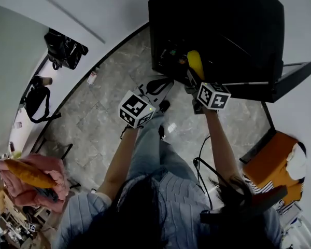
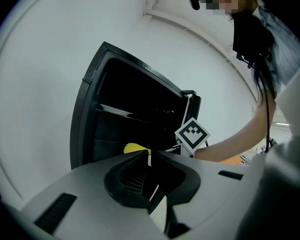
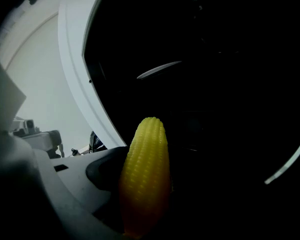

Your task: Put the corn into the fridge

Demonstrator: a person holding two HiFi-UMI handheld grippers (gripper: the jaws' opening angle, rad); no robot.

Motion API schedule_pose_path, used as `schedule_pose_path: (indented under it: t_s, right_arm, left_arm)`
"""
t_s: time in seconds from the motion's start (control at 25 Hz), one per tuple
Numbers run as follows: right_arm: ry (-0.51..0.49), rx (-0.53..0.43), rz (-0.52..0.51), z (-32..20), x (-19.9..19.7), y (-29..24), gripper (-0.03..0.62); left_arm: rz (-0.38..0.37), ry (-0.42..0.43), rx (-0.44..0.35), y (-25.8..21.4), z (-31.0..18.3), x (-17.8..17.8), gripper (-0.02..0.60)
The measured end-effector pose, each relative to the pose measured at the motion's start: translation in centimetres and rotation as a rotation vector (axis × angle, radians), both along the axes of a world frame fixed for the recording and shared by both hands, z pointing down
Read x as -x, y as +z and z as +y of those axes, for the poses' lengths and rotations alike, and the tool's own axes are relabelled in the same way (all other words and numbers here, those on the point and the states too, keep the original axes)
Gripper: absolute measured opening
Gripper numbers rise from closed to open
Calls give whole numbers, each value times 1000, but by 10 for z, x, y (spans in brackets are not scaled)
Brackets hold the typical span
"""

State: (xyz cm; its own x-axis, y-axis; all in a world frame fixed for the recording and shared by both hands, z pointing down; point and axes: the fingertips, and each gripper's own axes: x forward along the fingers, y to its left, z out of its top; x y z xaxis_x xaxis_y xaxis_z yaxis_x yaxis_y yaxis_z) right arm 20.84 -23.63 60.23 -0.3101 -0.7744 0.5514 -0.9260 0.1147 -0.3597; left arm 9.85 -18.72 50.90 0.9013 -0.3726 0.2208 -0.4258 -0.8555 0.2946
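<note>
Right gripper (image 1: 193, 78) clamped on yellow, knobbly-kerneled corn (image 3: 145, 174) at boxy black fridge (image 1: 223, 25) mouth. Left gripper (image 2: 149, 160) jaws pressed together, empty.

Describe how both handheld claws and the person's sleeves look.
The left claw has a pale grey shell with black ribbed inner pads. It and the right claw each carry a white cube printed with black square markers. A black cable trails beside the right forearm. The pale striped shirt leaves both forearms bare.
</note>
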Motion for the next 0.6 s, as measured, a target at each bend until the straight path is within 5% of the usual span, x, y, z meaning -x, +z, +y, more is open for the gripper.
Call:
schedule_pose_path:
  t_s: [0.6]
  right_arm:
    - [-44, 48, 146, -71, -2, 39, 250]
  left_arm:
    - [44, -11, -8, -6, -23, 5, 8]
